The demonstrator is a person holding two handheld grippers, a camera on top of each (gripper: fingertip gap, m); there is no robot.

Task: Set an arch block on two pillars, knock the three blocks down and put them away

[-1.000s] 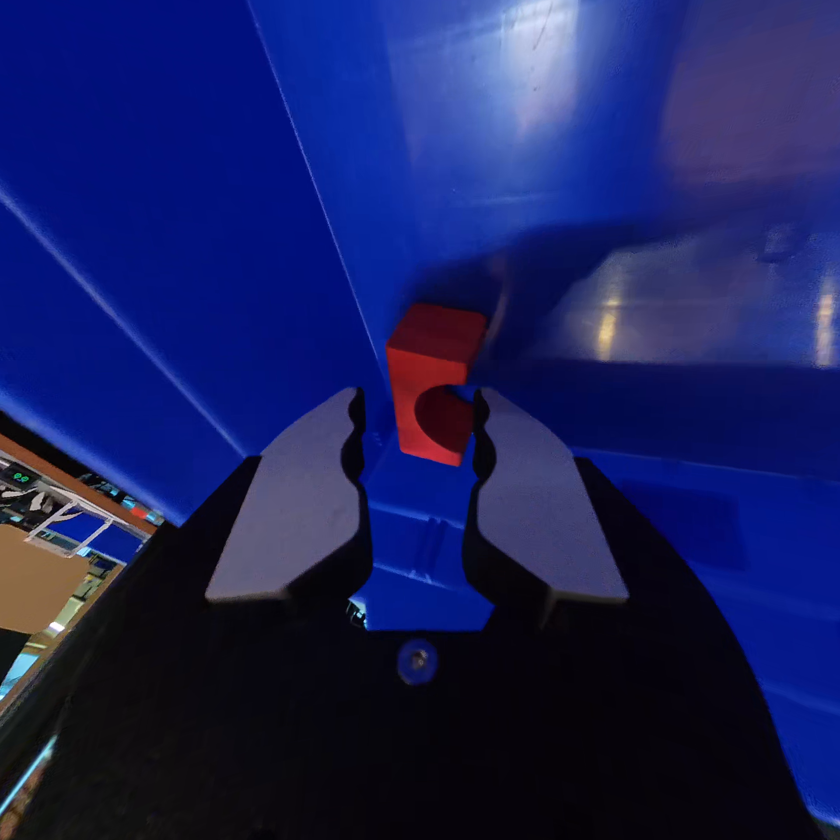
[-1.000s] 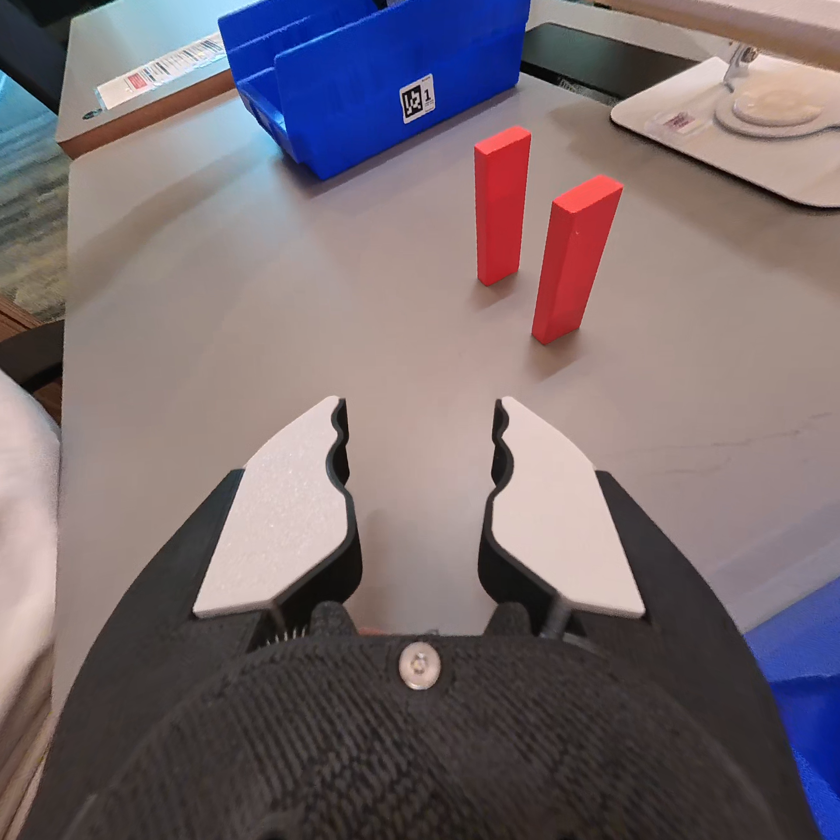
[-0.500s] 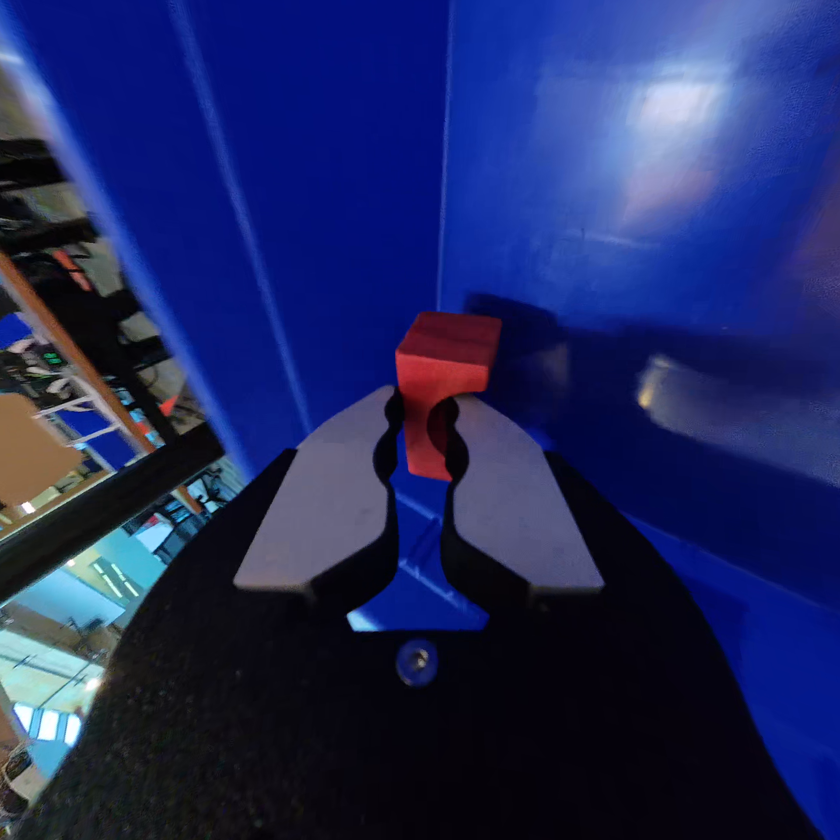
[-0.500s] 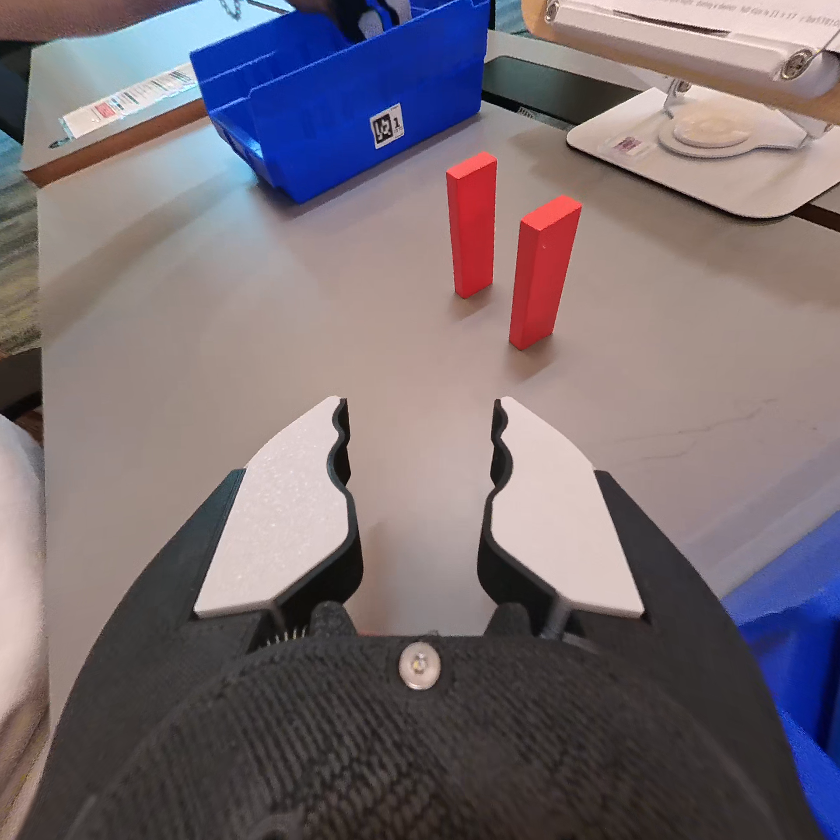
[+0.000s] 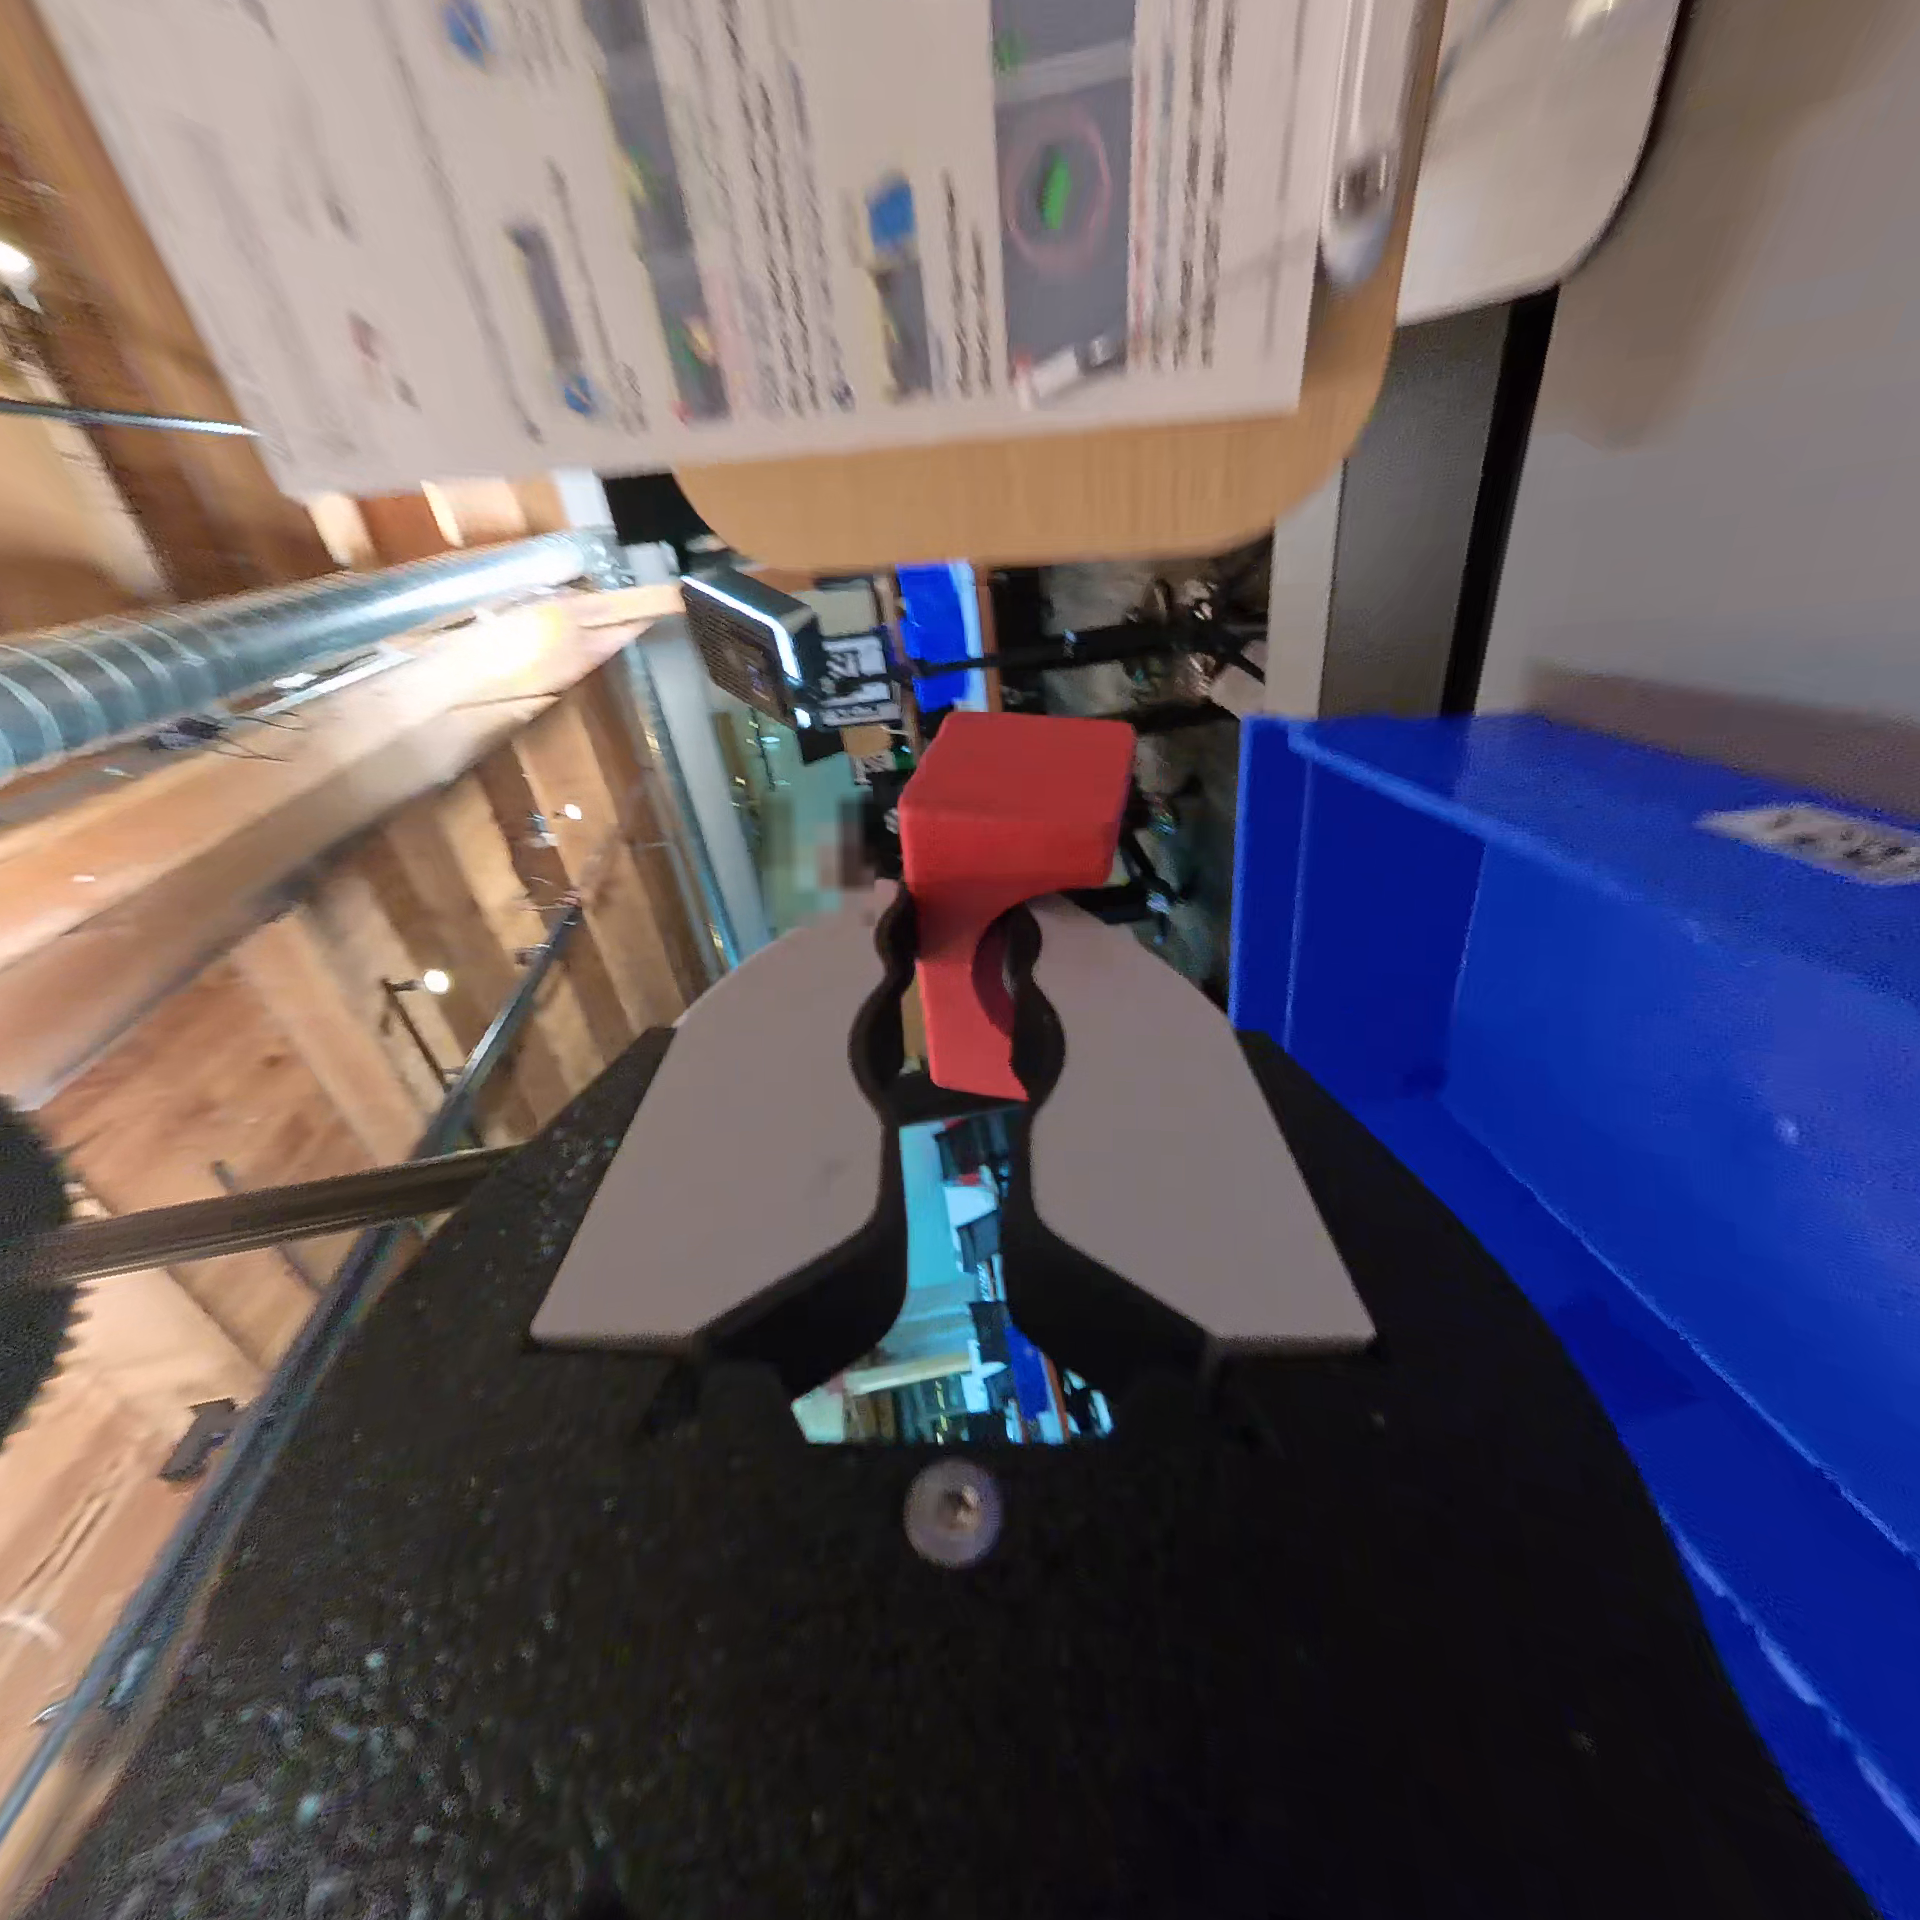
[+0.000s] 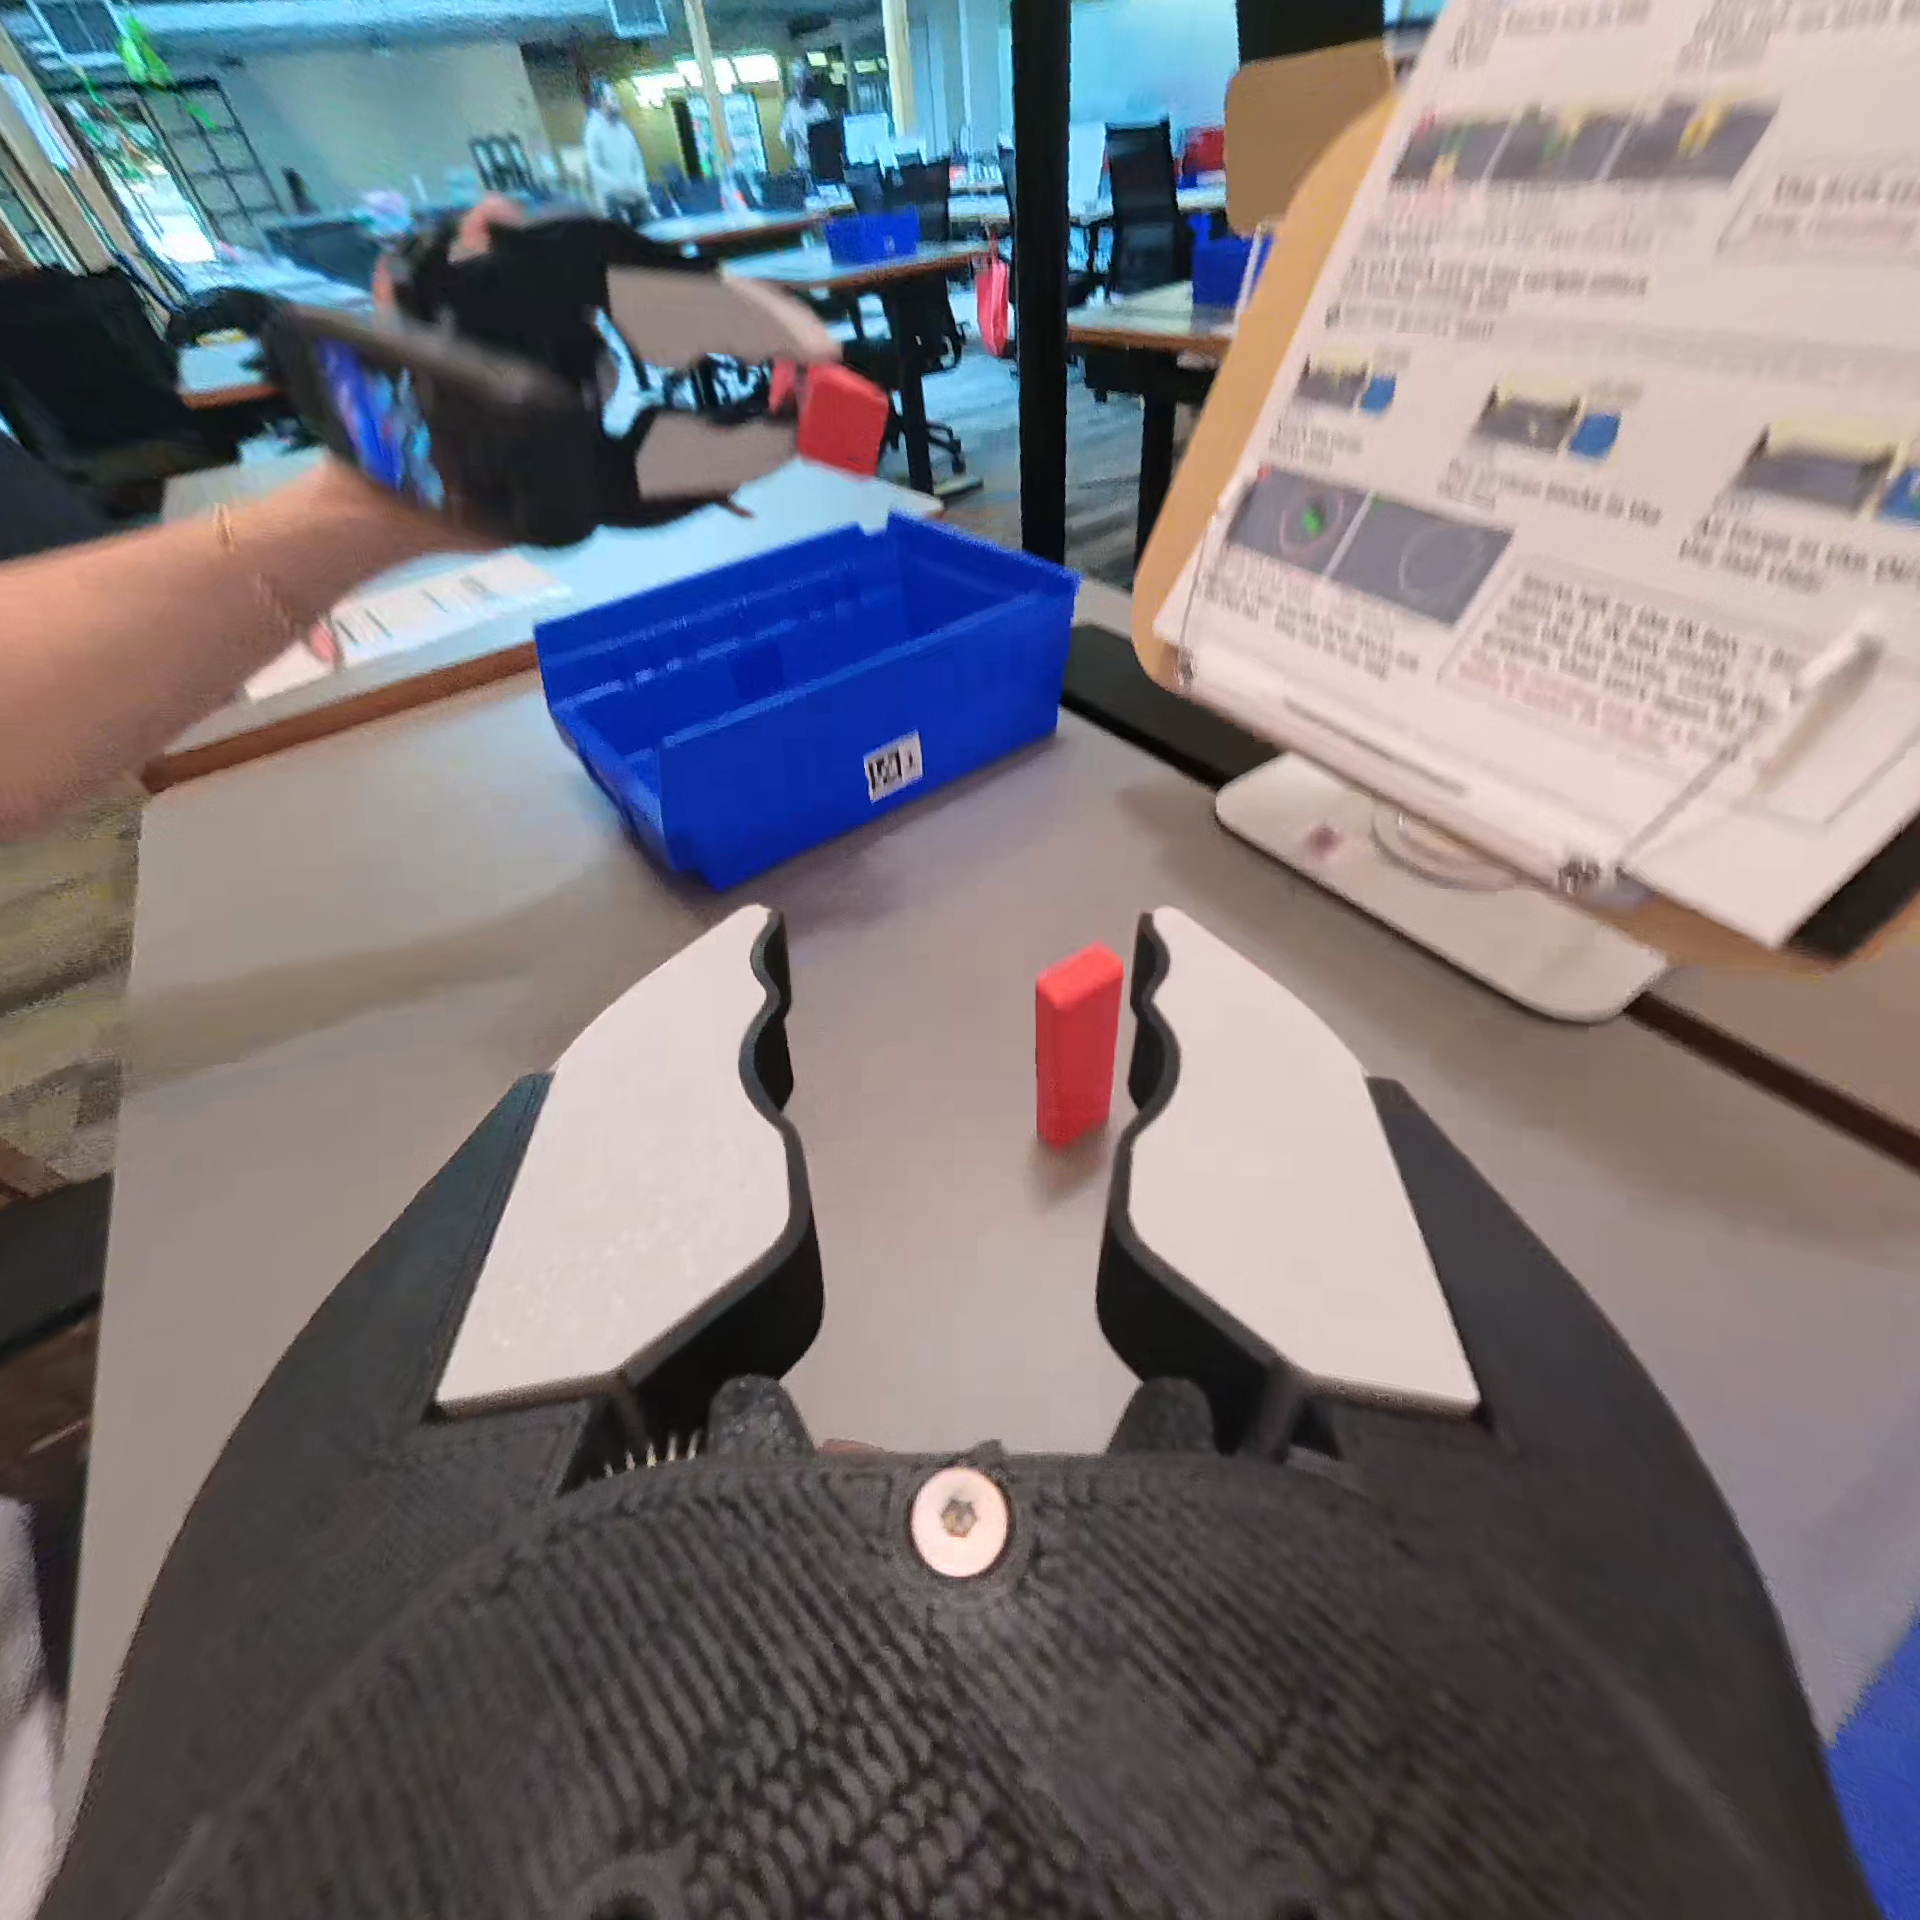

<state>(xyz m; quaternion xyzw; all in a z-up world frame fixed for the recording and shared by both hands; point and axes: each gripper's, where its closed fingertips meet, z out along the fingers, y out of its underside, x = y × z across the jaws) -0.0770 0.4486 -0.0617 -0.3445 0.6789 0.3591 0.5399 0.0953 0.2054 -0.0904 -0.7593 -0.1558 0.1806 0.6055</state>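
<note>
Wood-panelled walls and a silver duct fill the left wrist view, all tipped sideways, so that camera is rolled way over. Up close, the left gripper [image 5: 961,997] is pinching a red block with a curved notch [image 5: 992,883], its grey fingers [image 5: 769,1132] clamped on the narrow part while the chunky end sticks out past the tips. On the right of this view sits the blue bin [image 5: 1621,1039], just beside the gripper, and a clipboard with a printed sheet [image 5: 810,208] hangs across the top.

Over in the right wrist view it's an open office with a grey table [image 6: 416,935] up front. The right gripper [image 6: 961,1023] hovers with its fingers spread wide and nothing between the pads. A red upright block [image 6: 1075,1044] stands on the table beyond the tips, showing between the fingers close to the right one. Farther off is the blue bin, looking empty from here as far as I can tell. At far left the left gripper is held up in the air above and behind the bin, a person's forearm [image 6: 135,613] reaching in behind it. The clipboard stands on a white base [image 6: 1455,894] at right.
</note>
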